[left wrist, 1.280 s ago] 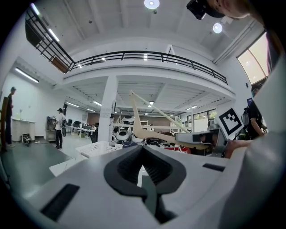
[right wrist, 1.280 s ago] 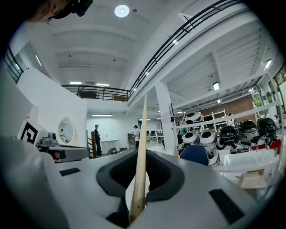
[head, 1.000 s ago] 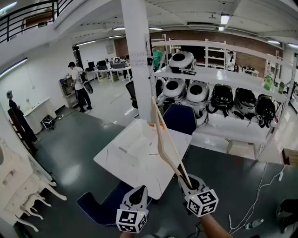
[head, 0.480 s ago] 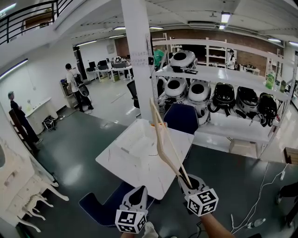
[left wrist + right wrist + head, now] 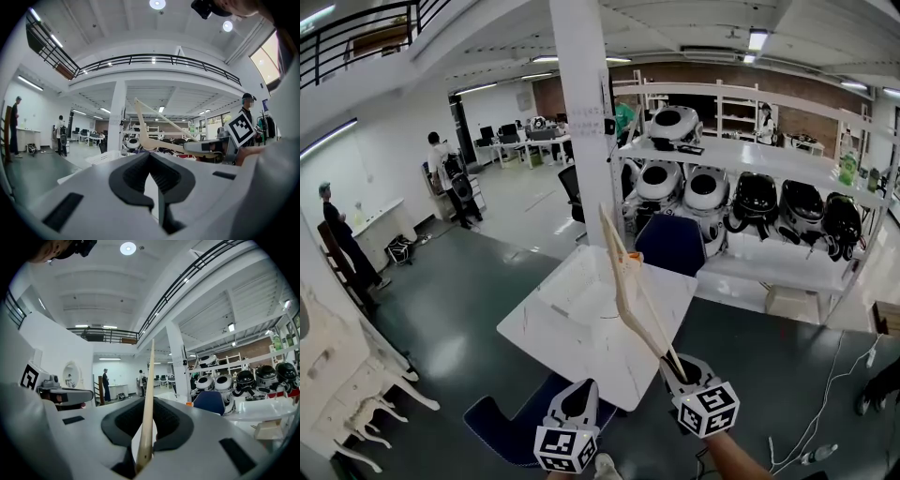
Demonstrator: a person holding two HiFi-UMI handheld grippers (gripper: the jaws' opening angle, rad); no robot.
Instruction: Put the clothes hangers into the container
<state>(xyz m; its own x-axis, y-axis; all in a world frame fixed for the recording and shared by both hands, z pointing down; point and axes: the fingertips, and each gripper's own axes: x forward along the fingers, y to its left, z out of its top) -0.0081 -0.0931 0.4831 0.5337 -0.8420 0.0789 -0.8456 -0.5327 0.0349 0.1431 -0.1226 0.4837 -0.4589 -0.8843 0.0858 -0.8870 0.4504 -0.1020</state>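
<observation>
Still carrying wooden hanger point(image 5: 630, 292) clamped in right gripper point(image 5: 681, 371), left gripper point(image 5: 578, 401) closed on nothing, barely edging twd white container point(image 5: 570, 292) on surface point(image 5: 581, 361), so drop-off still pending.

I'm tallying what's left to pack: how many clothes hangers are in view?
1. A wooden hanger clamped in the right tongs, raised over the white table. Others may be hidden inside the basket.
</observation>
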